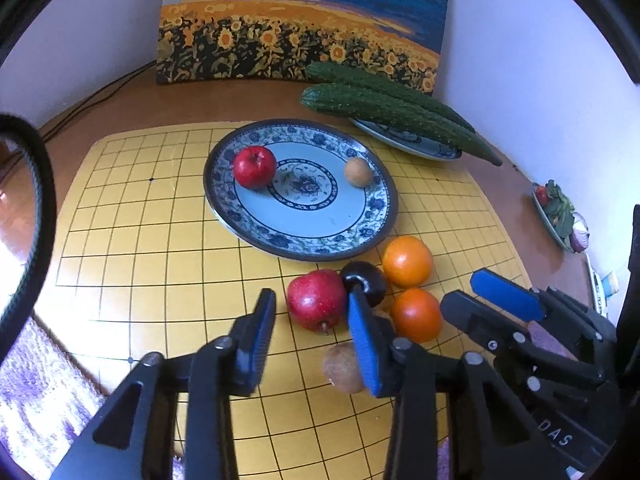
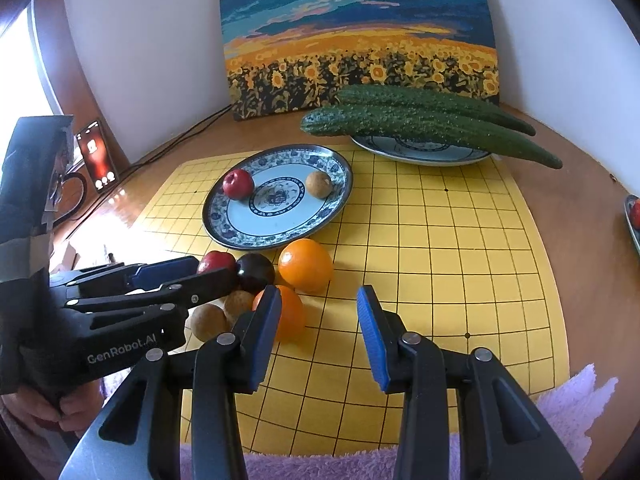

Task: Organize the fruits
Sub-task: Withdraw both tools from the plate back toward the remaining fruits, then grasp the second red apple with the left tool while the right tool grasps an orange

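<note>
Fruit sits in a cluster on your yellow grid mat [image 1: 160,220], just in front of the patterned plate [image 1: 248,232]: a red apple [image 1: 316,300], a dark plum [image 1: 370,280], two oranges [image 1: 407,261] and small brown fruits [image 1: 344,368]. Your left gripper [image 1: 314,340] is spread, its pads flanking that apple without pressing it. Your right gripper [image 2: 320,336] hangs released over bare mat, beside the oranges. Another apple [image 1: 255,167] and a brown fruit [image 1: 358,172] already lie on the plate.
</note>
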`<state>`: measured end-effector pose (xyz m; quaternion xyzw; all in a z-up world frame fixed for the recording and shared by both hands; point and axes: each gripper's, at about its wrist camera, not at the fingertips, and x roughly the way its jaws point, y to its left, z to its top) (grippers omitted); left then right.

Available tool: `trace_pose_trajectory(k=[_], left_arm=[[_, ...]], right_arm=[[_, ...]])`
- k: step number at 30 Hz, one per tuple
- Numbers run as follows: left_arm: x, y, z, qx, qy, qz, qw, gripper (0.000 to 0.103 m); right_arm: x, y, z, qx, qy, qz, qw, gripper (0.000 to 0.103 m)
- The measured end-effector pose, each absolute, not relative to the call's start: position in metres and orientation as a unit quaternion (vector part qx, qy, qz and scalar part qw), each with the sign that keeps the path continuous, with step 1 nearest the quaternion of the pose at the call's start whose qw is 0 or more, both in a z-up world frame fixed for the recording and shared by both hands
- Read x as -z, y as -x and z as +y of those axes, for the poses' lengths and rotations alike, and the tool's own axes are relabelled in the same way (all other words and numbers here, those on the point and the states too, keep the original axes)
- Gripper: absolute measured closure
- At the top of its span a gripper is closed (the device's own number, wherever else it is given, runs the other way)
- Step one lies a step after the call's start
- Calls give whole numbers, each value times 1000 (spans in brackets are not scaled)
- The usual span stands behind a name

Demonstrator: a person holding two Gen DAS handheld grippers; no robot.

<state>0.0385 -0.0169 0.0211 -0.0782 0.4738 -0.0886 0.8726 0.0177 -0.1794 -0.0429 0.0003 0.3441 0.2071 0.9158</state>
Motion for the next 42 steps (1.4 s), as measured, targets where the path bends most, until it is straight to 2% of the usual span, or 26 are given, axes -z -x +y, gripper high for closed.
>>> trace_pose_trajectory(k=[42], left_arm=[[-29, -14, 10, 39, 79, 454, 887, 70]], right_arm=[[65, -21, -166, -236, -40, 378, 894, 63]])
